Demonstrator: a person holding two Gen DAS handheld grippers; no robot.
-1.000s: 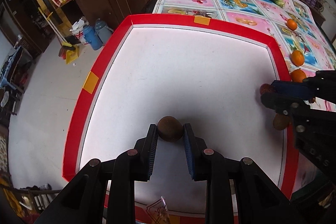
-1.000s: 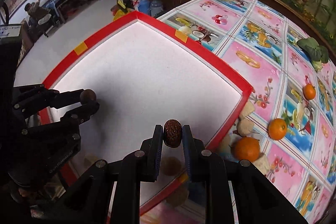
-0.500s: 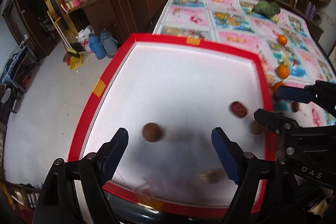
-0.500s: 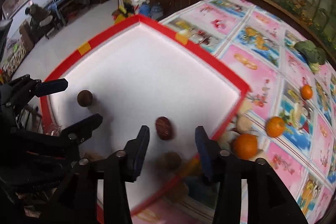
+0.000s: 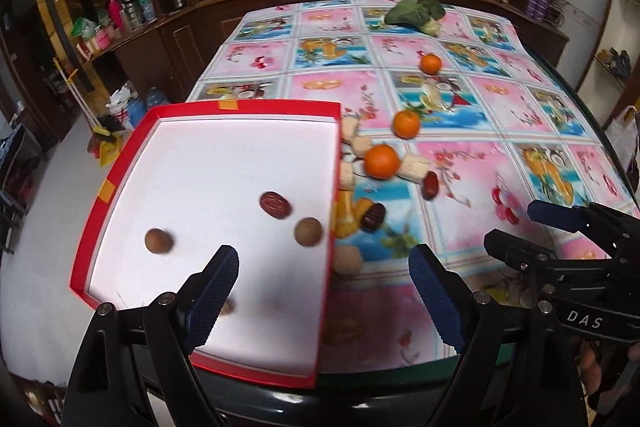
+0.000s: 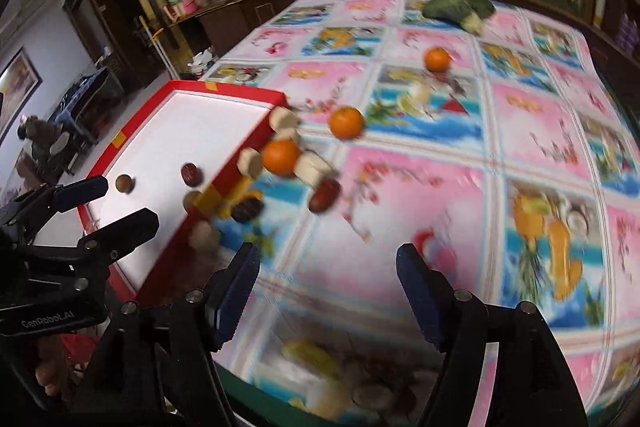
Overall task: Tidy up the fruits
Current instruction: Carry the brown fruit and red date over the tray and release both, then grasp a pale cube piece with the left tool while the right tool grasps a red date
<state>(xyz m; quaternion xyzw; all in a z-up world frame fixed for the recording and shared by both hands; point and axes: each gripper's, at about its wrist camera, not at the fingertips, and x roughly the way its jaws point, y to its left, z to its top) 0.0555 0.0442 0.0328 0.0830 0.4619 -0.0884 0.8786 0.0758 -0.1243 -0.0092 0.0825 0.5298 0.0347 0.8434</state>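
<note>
dark wood cabinets and a planted glass case stand behind the counter (image 5: 520,131), which wears a pink, fruit-patterned cloth. the left gripper (image 5: 324,301) hangs over the near edge of the red-rimmed white tray (image 5: 132,147), its jaws wide and opening further, with nothing between them. the right gripper (image 6: 328,291) hovers over bare cloth to the right of the tray, its jaws also spreading, empty; this view is blurred. inside the tray lie a wrinkled red date (image 5: 275,205), a tan round fruit (image 5: 308,232) near the right rim and a darker brown round fruit (image 5: 159,241) further left, all apart from each other. just outside the tray's right rim sits a loose heap: a large orange (image 5: 381,161), pale cut chunks (image 5: 416,167), yellow pieces (image 5: 348,213), two more dates (image 5: 431,185) and another tan round fruit (image 5: 347,261) touching the rim. a second orange (image 5: 406,124) rests beyond the heap and a third orange (image 5: 431,63) further back. a leafy green vegetable (image 5: 416,11) lies at the far end of the counter.
</note>
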